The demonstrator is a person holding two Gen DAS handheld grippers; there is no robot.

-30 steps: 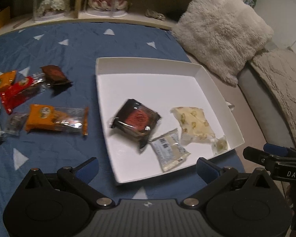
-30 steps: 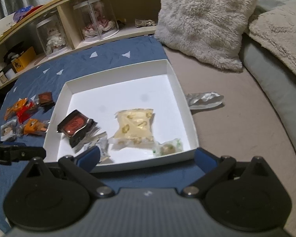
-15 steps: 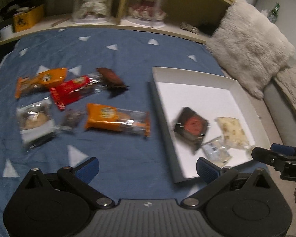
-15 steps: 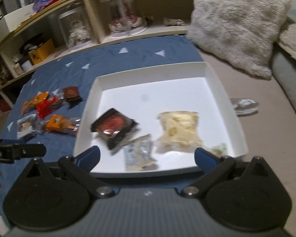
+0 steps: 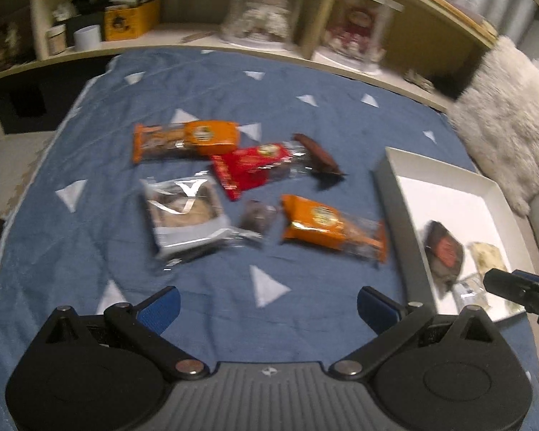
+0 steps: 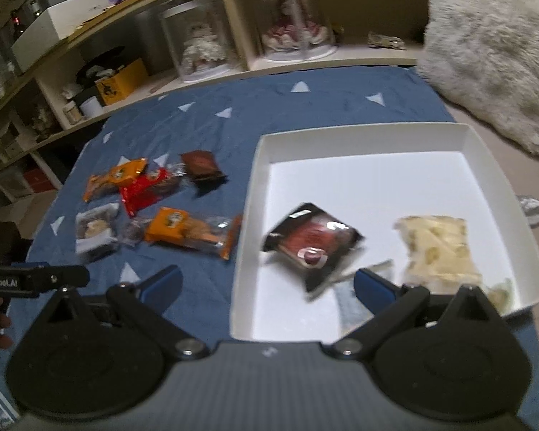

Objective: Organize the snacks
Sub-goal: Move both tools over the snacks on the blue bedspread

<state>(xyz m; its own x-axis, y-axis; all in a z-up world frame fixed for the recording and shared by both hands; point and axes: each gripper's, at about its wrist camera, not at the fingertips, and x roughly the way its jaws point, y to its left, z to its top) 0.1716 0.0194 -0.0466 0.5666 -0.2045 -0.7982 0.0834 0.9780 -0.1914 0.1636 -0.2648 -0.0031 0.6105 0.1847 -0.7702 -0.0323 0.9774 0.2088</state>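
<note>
Partly done: four snacks lie in the tray (image 6: 478,143); six packets (image 5: 258,186) wait ahead of the left gripper (image 5: 267,303), whose jaws, like the right gripper's (image 6: 266,282), stand apart, empty.

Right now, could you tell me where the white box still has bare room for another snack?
The white box is bare across its far half, from the back wall down to the dark red packet and the pale yellow packet. Its near left corner is also free. The near right is crowded with packets. Both claws, left and right, are open and empty.
</note>
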